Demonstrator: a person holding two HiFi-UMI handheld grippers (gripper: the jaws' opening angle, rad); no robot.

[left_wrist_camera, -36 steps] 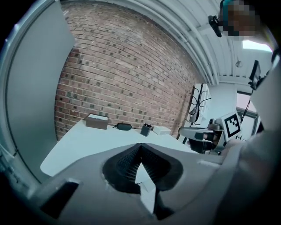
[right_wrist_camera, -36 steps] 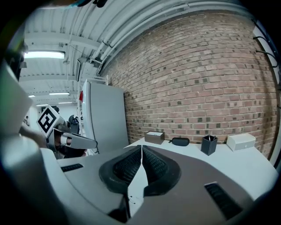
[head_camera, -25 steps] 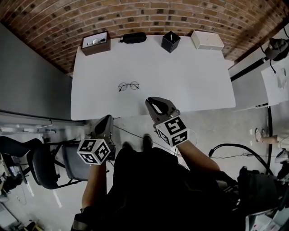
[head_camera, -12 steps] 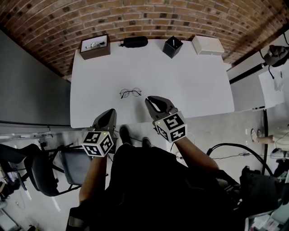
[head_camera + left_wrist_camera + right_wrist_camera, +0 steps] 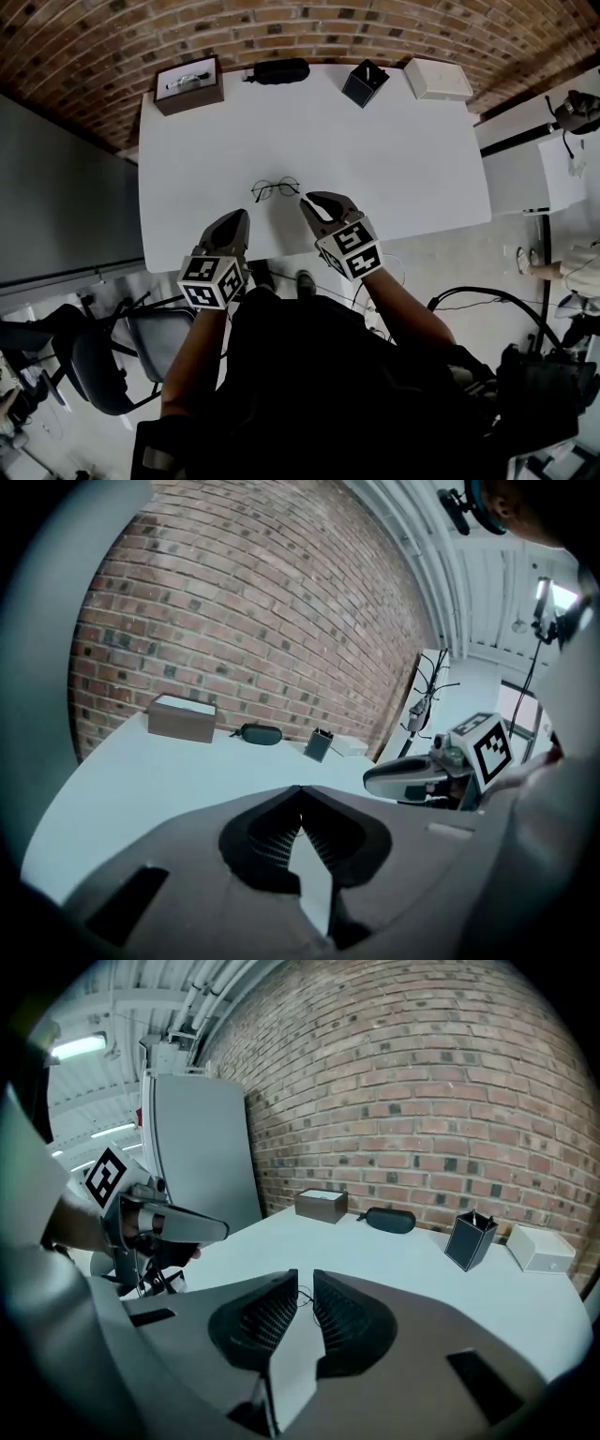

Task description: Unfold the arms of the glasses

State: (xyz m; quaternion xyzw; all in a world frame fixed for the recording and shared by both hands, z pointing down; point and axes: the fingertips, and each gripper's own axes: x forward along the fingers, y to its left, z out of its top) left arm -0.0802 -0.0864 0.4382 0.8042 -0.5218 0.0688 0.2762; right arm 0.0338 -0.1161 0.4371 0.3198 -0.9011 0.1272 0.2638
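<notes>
Hovering over the near edge of the table, I have the glasses lying flat just ahead: one o'clock from my left gripper, eleven o'clock from my right gripper, touching neither. Both pairs of jaws are clenched on nothing. I'd call this the approach, with no arm unfolded yet as far as I can make out. Next move: part the jaws, pin the frame with one gripper, then gently catch a thin arm tip with the other.
</notes>
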